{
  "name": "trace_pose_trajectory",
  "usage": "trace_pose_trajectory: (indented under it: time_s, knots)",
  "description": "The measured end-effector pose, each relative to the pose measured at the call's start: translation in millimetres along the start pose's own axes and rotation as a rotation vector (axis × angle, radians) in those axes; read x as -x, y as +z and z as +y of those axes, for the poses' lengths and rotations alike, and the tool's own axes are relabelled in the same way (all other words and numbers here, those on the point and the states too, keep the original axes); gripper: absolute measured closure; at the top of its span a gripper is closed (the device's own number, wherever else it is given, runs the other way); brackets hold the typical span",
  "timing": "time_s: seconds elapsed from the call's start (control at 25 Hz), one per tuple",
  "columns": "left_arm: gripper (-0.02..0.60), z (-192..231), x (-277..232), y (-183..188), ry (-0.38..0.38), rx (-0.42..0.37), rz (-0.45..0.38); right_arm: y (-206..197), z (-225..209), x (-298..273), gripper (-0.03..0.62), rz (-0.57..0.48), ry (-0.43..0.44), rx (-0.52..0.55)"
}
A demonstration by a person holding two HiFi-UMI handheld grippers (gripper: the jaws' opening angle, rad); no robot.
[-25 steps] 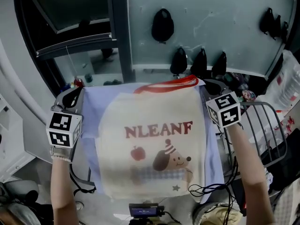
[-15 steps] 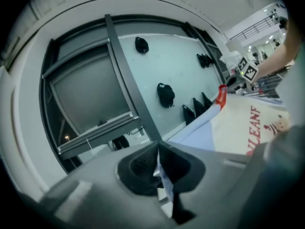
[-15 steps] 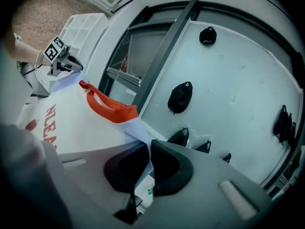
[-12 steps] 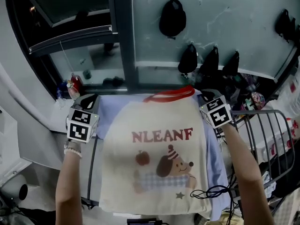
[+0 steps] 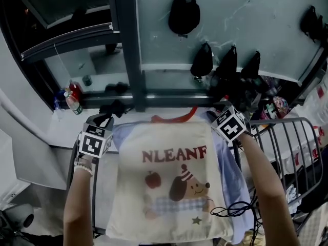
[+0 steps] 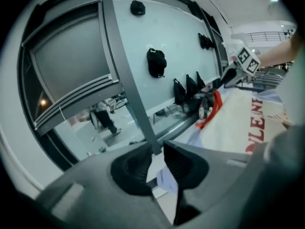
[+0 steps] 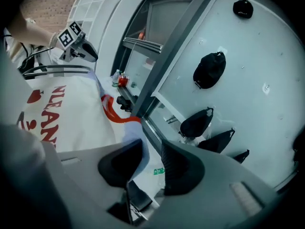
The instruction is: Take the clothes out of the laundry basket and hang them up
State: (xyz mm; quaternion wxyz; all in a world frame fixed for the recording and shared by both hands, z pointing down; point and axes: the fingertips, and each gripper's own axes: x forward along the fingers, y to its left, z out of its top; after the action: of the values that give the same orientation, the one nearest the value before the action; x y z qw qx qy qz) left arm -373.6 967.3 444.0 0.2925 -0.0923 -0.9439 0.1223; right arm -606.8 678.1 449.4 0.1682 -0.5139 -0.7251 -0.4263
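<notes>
A cream T-shirt (image 5: pixel 174 188) with red letters, a dog print, a red collar and pale blue sleeves lies spread over a grey drying rack (image 5: pixel 288 146). My left gripper (image 5: pixel 106 120) is at its left shoulder. In the left gripper view its jaws (image 6: pixel 157 159) have just been opening and stand a little apart, with a pale scrap of cloth loose in the gap. My right gripper (image 5: pixel 219 111) is at the right shoulder. Its jaws (image 7: pixel 151 161) have also just been opening, and the blue sleeve edge (image 7: pixel 136 142) lies loosely between them.
A grey window pillar (image 5: pixel 128 50) rises just beyond the rack. Black caps (image 5: pixel 183 12) and dark bags (image 5: pixel 202 60) hang on the glass wall. Bottles (image 5: pixel 72 99) stand on the sill at the left. A black cable (image 5: pixel 233 209) lies on the shirt's lower right.
Both grippers have carried the spread shirt down and toward the window, laying it on the rack. The hands have come closer together.
</notes>
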Motion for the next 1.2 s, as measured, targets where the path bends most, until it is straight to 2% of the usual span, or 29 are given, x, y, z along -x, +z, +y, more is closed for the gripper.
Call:
trace_pose_trajectory:
  time_s: [0.12,0.2,0.32,0.36,0.4,0.44,0.48,0.72,0.92,1.2]
  knots:
    - [0.477,-2,7,4,-0.007,0.008,-0.01,1,-1,8,0.454,-0.04,0.007,-0.052]
    - [0.476,-3,19,13,0.008,0.013,-0.044,4,-5,21,0.453,-0.091,-0.017,-0.094]
    - [0.55,-6,44,32,0.045,0.03,-0.108,13,-12,51,0.46,-0.193,-0.078,-0.165]
    - [0.585,-8,53,38,0.057,0.038,-0.13,16,-14,64,0.499,-0.228,-0.1,-0.189]
    - [0.589,-11,63,45,0.064,0.044,-0.152,18,-15,77,0.553,-0.26,-0.119,-0.213]
    - [0.589,-16,74,51,0.066,0.044,-0.171,20,-16,91,0.585,-0.291,-0.136,-0.238]
    - [0.589,-22,84,56,0.066,0.04,-0.185,21,-17,105,0.59,-0.319,-0.152,-0.263]
    - [0.589,-65,154,75,0.086,0.004,-0.236,14,-1,194,0.591,-0.455,-0.202,-0.356]
    - [0.589,-105,222,89,0.072,0.032,-0.315,2,28,266,0.591,-0.529,-0.222,-0.368]
    - [0.589,-195,310,103,0.021,0.002,-0.408,-38,79,382,0.591,-0.612,-0.276,-0.401]
